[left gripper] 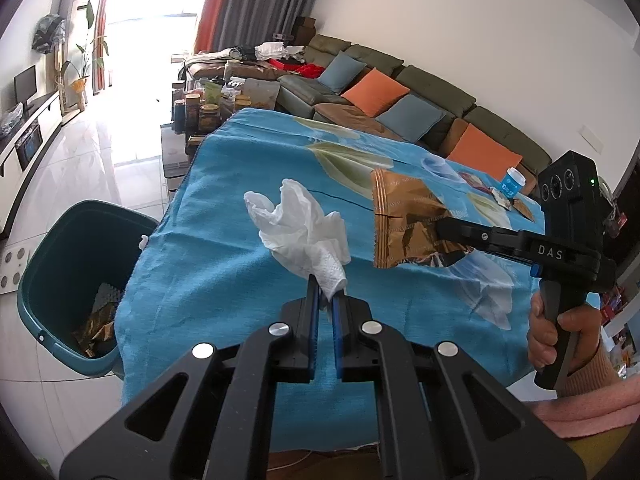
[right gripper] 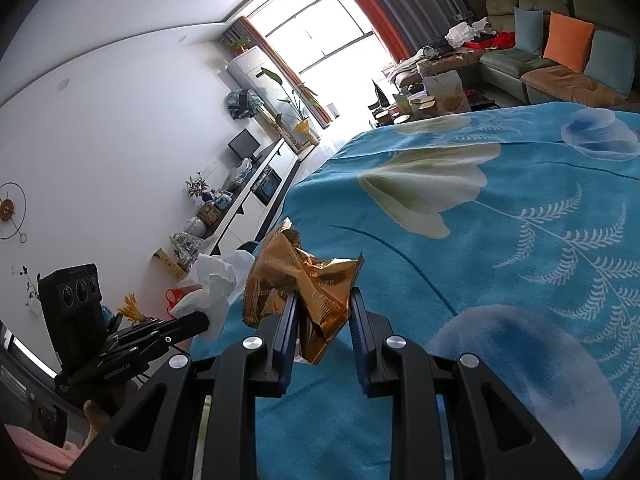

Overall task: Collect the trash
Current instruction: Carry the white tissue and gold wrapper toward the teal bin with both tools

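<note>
We see a crumpled white paper tissue (left gripper: 304, 232) held up off the blue flowered tablecloth (left gripper: 224, 248), its lower tip pinched, its folds fanning upward. Beside it hangs a shiny gold-brown foil snack wrapper (left gripper: 404, 220), creased and gripped at its side, its serrated edges showing. Below the table's edge stands a dark teal plastic bin (left gripper: 60, 272), open-topped, with gold wrappers already lying in its bottom. At the cloth's far end stand a small blue-and-white paper cup (left gripper: 513, 182) and a few small wrappers (left gripper: 516, 204).

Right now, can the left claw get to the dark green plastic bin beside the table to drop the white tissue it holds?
Probably yes. The left claw grips the crumpled white tissue above the blue cloth table, and the open dark green plastic bin stands just past the table edge with nothing between.
</note>
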The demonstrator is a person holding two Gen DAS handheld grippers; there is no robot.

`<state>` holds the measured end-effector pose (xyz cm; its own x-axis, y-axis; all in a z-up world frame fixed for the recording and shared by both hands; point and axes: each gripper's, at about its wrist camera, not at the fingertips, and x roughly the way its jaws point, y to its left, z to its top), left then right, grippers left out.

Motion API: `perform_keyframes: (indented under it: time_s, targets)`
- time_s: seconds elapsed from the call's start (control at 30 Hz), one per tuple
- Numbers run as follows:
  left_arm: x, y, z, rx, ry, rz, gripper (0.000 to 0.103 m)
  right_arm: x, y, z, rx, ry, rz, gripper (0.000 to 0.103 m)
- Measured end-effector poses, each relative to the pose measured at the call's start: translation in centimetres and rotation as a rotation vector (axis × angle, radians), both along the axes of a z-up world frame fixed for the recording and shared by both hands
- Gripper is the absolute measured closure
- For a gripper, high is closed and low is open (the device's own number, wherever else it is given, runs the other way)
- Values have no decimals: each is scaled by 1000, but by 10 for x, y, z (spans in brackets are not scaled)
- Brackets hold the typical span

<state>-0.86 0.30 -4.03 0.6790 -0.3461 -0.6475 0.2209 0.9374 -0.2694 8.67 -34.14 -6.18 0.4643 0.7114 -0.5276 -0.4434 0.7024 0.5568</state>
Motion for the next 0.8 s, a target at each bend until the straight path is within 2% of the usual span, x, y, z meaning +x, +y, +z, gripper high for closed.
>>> perform_keyframes:
  time_s: [0.8]
  targets:
    - [0,11,-3,7,-3,34,97,0,15,-2,-2,3,28,80]
